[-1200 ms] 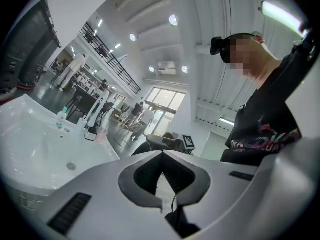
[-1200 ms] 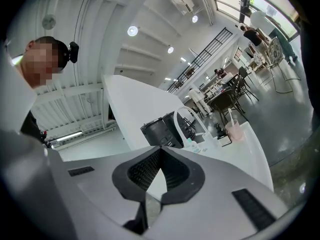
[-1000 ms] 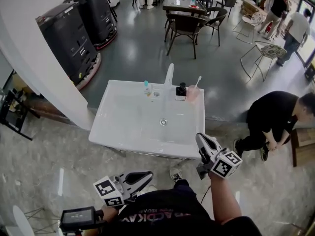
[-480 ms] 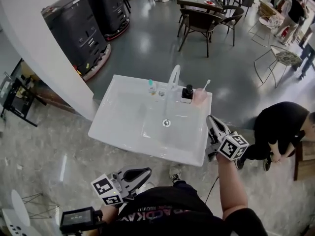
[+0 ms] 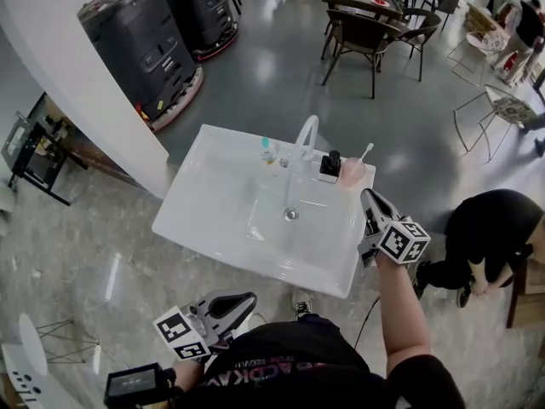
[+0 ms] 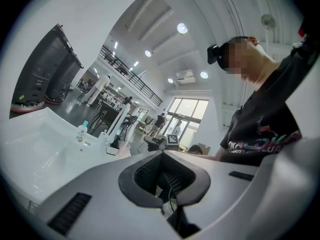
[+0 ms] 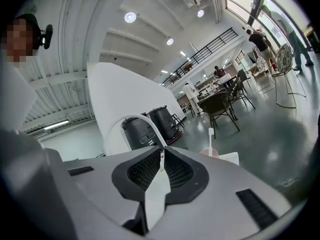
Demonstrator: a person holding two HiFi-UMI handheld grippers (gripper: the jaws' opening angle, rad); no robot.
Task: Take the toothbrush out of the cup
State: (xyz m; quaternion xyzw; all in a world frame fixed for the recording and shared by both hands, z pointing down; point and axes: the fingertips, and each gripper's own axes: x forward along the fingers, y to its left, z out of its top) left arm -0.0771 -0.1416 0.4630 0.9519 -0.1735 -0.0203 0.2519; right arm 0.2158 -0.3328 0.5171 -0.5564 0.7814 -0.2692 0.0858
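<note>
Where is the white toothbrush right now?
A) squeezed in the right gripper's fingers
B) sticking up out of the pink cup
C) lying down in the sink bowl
B: the white toothbrush stands head-up in the small pink cup on the back right corner of the white ceramic sink.

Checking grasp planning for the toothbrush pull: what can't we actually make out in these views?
1. Toothbrush handle below the cup rim: head view, inside the cup and too small.
2. Cup body: right gripper view, hidden behind the right gripper; only the rim shows.
3. Small bottle label: head view, too small.
</note>
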